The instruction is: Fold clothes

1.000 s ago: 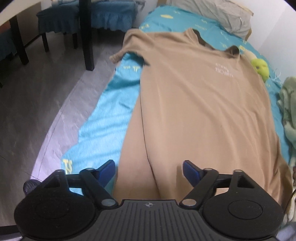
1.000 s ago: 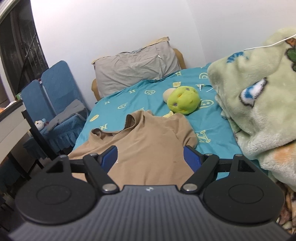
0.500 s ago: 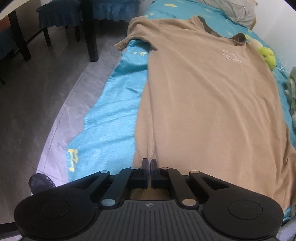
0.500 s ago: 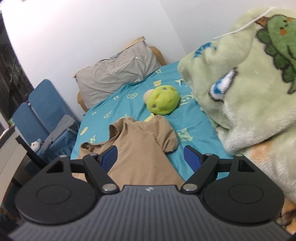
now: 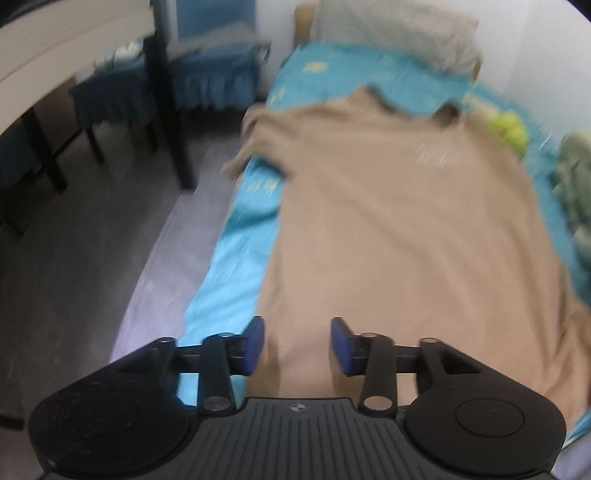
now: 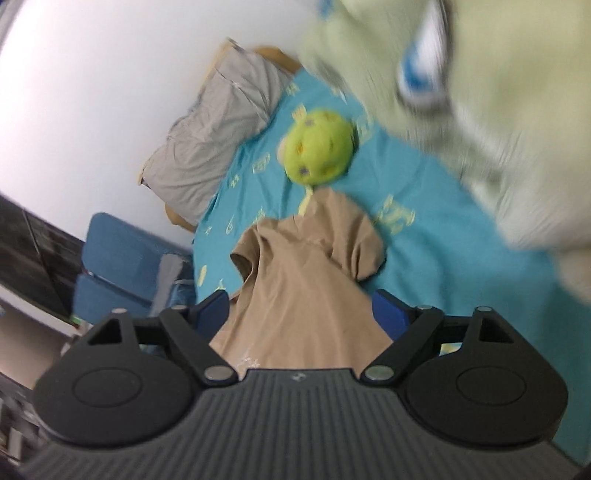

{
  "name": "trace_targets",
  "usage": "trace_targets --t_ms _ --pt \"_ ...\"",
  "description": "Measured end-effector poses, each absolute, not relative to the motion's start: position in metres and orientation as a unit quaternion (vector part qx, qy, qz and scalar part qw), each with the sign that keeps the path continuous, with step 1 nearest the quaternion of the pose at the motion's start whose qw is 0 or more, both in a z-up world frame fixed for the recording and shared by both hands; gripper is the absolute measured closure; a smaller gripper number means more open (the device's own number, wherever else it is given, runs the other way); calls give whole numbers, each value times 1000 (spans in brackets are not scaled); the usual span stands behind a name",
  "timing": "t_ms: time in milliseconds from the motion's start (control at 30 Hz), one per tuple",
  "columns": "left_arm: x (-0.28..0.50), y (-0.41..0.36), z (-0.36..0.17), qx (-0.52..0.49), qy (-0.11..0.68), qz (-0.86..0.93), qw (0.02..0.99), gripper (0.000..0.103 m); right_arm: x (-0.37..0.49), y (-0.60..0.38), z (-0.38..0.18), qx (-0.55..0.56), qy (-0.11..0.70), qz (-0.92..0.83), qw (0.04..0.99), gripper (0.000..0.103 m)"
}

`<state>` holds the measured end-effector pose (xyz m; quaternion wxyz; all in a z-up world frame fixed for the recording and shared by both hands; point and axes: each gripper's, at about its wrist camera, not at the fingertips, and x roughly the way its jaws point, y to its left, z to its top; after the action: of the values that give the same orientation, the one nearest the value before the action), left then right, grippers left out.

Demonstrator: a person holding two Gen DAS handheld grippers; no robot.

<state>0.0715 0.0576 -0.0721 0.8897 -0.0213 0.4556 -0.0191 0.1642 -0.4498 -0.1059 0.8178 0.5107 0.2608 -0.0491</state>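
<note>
Tan T-shirt (image 5: pixel 406 229) lay spread flat, front up, lengthwise on the teal bed sheet (image 5: pixel 236 258), collar toward the grey pillow (image 5: pixel 399 33), hem toward the left gripper (image 5: pixel 297 343). One sleeve hung off the shirt's floor-side edge near the collar; the other sleeve (image 6: pixel 364 251) lay crumpled on the side facing the green blanket (image 6: pixel 480 110). A green plush toy (image 6: pixel 319 147) sat just beyond the collar, touching or nearly touching it.

Left gripper: jaws apart, nothing held, blue pads (image 5: pixel 255 339) straddling the hem near the shirt's floor-side corner. Whether the pads touched cloth could not be told; view blurred.

Right gripper (image 6: pixel 301 314): jaws wide apart, empty, above the shirt's chest area and pointing at the collar.

Handling judgement: thin knit, light, limp, no stiffness; will drape and drag, and a pinch may catch one layer only. Low-slip on the sheet. Best holds: hem corner for the left, shoulder seam or sleeve root for the right, so one side edge lifts together.
</note>
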Motion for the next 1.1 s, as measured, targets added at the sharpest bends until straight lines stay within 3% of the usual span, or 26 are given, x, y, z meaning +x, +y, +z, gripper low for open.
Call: trace_targets --t_ms 267,567,600,633,667,700,733,900,1100 --pt "92 63 -92 -134 444 -23 886 50 229 -459 -190 611 260 -57 746 16" --pt "119 75 -118 -173 453 -26 874 50 276 -474 -212 619 173 -76 762 16" --pt "121 72 -119 -167 451 -30 876 50 283 -474 -210 610 175 -73 769 26" --pt "124 69 -120 -161 450 -35 878 50 288 -475 -210 603 185 -73 773 45" --pt "126 67 -121 -155 448 -39 879 50 293 -476 -211 596 195 -73 776 55" --pt "127 64 -121 -150 447 -42 881 50 298 -476 -211 589 206 -72 778 77" --pt "127 61 -122 -145 446 -42 882 50 298 -477 -210 580 207 -81 784 88" --pt "129 55 -117 -130 431 -46 892 52 283 -474 -180 509 154 -134 836 91" --pt "123 64 -100 -139 395 -38 907 52 291 -352 -84 182 110 -73 974 91"
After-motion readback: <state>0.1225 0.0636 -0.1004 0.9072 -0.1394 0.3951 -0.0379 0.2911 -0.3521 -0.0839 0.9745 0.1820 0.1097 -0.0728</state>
